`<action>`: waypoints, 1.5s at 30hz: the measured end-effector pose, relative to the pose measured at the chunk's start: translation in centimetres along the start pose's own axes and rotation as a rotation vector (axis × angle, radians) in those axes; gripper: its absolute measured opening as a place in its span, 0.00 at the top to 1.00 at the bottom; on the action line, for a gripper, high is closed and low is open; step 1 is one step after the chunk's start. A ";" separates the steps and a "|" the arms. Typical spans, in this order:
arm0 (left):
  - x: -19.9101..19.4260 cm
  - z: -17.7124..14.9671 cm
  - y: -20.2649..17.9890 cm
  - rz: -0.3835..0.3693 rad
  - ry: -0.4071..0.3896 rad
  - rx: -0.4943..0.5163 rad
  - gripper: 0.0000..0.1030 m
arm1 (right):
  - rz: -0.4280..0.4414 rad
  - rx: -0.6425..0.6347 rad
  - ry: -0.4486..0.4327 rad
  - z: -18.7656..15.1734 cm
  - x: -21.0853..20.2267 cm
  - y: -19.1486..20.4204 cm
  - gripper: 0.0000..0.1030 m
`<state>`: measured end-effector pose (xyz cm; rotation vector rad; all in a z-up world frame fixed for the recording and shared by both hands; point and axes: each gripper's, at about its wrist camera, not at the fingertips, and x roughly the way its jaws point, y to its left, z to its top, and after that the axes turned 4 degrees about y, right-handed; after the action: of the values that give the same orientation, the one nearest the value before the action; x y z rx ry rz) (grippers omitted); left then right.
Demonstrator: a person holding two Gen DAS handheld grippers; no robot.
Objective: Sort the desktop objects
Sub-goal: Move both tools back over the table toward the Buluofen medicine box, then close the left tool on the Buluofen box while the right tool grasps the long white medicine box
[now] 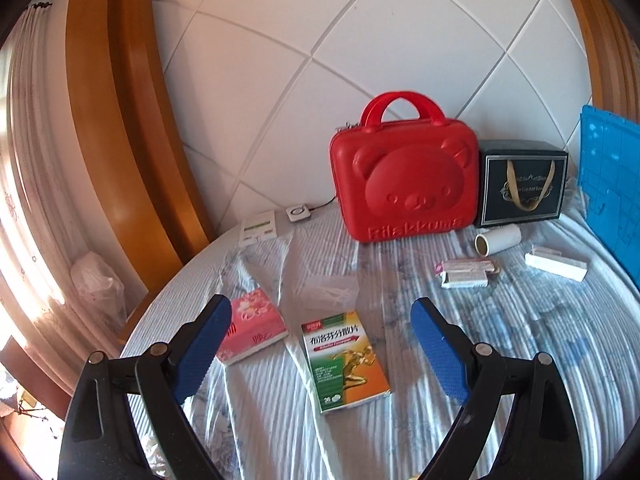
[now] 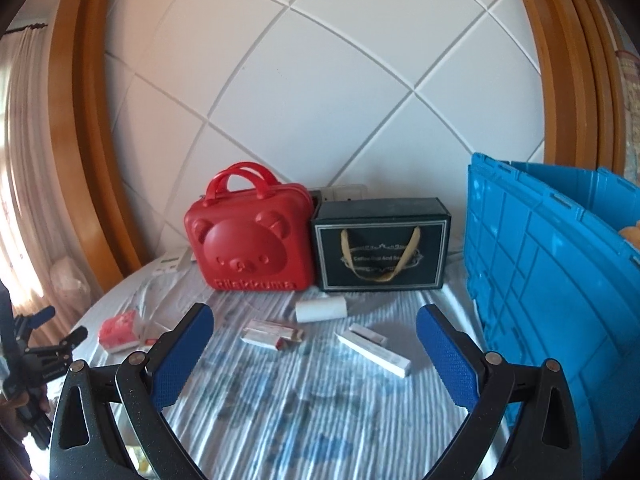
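Observation:
My left gripper [image 1: 322, 312] is open and empty above a striped cloth. A green and orange medicine box [image 1: 344, 360] lies flat between its fingers. A pink packet [image 1: 254, 330] lies beside the left finger. My right gripper [image 2: 314, 316] is open and empty. Ahead of it lie a small white and red box [image 2: 270, 334], a long white box [image 2: 374, 348] and a white roll [image 2: 320, 309]. The same roll [image 1: 498, 240] and boxes [image 1: 466, 274] show far right in the left wrist view.
A red bear-face case [image 1: 404, 184] and a dark gift box [image 1: 520, 182] stand at the back against a white padded wall. A blue plastic crate [image 2: 552, 280] stands at the right. A clear plastic bag [image 1: 326, 290] and a white charger [image 1: 298, 213] lie on the cloth.

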<state>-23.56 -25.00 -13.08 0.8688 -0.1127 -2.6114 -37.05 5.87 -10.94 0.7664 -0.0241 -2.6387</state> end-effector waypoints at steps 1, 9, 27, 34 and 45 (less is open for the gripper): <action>0.7 -0.7 0.2 -0.001 0.016 -0.004 0.11 | -0.008 -0.009 0.013 0.0 0.7 0.2 0.00; 6.0 -4.5 0.2 -0.030 0.162 -0.045 0.11 | 0.014 -0.081 0.132 -1.0 6.7 2.0 0.00; 17.2 -6.2 -2.2 -0.145 0.371 -0.076 0.11 | 0.101 -0.090 0.303 -3.2 16.2 2.8 0.00; 18.6 -7.1 -2.3 -0.106 0.400 -0.075 0.11 | 0.099 -0.111 0.316 -3.3 17.1 2.8 0.00; 19.2 -6.7 -2.9 -0.068 0.420 -0.034 0.11 | -0.020 -0.224 0.513 -5.9 24.6 -4.5 0.26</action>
<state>-34.63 -29.36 -29.81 1.4044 0.0766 -2.4206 -54.65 1.42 -29.09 1.3333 0.4118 -2.3301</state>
